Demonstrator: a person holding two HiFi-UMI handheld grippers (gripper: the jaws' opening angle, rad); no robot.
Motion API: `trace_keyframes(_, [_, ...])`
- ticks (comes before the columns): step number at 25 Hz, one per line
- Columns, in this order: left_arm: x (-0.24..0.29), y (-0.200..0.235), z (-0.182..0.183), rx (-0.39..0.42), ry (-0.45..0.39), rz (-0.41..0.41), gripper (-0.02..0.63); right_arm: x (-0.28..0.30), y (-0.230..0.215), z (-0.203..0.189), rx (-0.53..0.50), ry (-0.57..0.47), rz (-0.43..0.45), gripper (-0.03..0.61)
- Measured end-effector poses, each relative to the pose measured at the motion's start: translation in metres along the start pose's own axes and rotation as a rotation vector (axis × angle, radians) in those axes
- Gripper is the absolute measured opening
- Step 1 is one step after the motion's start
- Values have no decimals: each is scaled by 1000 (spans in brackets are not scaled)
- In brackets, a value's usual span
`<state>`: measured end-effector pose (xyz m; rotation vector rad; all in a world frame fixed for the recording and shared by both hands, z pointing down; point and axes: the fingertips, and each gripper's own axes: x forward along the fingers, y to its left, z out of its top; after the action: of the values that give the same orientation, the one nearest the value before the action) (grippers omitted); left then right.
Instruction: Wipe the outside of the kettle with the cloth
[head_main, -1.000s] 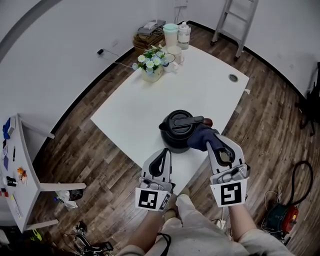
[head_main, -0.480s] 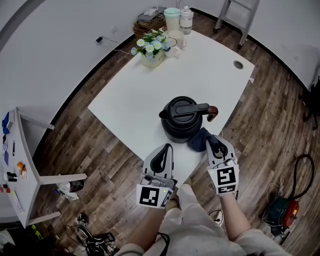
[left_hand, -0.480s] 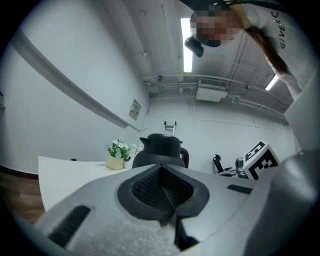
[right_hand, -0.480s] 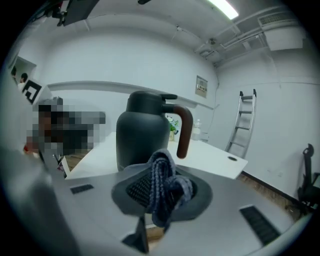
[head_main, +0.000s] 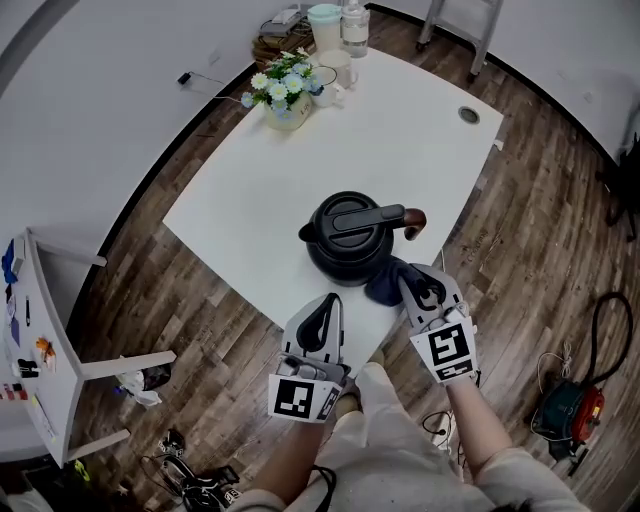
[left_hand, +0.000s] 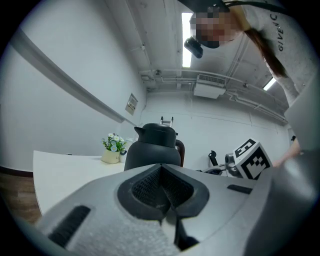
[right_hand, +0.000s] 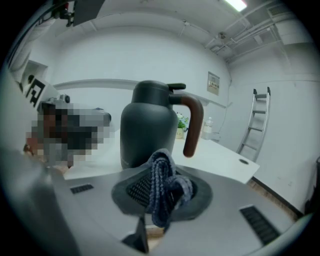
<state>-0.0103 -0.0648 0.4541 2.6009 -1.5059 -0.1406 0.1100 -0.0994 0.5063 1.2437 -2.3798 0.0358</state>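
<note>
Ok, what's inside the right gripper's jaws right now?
The right gripper is shut on a bunched dark blue cloth. The black kettle stands just beyond. The jaws cover the pinched part of the cloth, so how deep it sits can't be seen.

Partial lettering "GIVENC" on the person's pale garment (left_hand: 279, 31).

- Table (head_main: 410, 150): white, centre of frame, set at a slant on a wood floor (head_main: 540, 230).
- Kettle (head_main: 345, 240): black, brown-tipped handle, standing near the table's lower edge.
- Cloth (head_main: 384, 286): dark blue, at the tip of the right gripper (head_main: 408, 284), touching the kettle's lower-right side.
- Left gripper (head_main: 328, 303): lower centre, at the table edge, apart from the kettle.
- Flower pot (head_main: 283, 98), pale container (head_main: 325, 18), bottle (head_main: 354, 16): table's upper corner.
</note>
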Motion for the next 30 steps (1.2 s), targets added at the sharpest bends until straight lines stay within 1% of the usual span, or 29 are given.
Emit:
trace_keyframes(2, [1,4,7,11,-7,7,8,-17,-10,25,-93,-38,2,52])
trace_keyframes(4, [4,11,16,23,-19,21,8,-39,-25,66,-221,-100,-2,52])
trace_keyframes(6, [5,19,25,33,-29,43,8,-63,-43,112,-308,-170,-3,52])
trace_keyframes(8, [7,26,36,44,-37,70,8,-81,-63,155,-325,-245,-16,52])
trace_keyframes(10, [12,33,47,57,-48,94,8,-83,-84,192,-335,-316,-21,52])
trace_keyframes(11, [15,35,52,65,-53,103,8,-76,-92,202,-331,-323,-10,52])
trace_keyframes(12, [17,36,57,73,-55,110,8,-65,-98,205,-318,-305,13,52])
trace_keyframes(13, [19,36,61,84,-56,116,8,-51,-101,206,-310,-278,54,52])
trace_keyframes(14, [20,35,66,95,-57,122,8,-36,-100,206,-316,-257,113,52])
trace_keyframes(16, [23,31,73,114,-59,131,8,-5,-92,205,-367,-221,271,52])
trace_keyframes(19, [27,28,73,130,-49,152,8,35,-75,184,-497,-122,527,52])
trace_keyframes(21, [29,32,68,131,-39,176,8,53,-64,165,-521,-54,656,52])
trace_keyframes(23, [29,41,62,122,-33,207,8,68,-58,147,-505,7,735,52])
trace_keyframes(25, [27,51,56,121,-24,239,8,81,-53,132,-488,64,795,52])
trace_keyframes(28, [28,66,46,119,-19,272,8,95,-49,116,-448,124,852,52])
trace_keyframes(30, [30,72,42,115,-24,288,8,101,-47,104,-439,170,881,52])
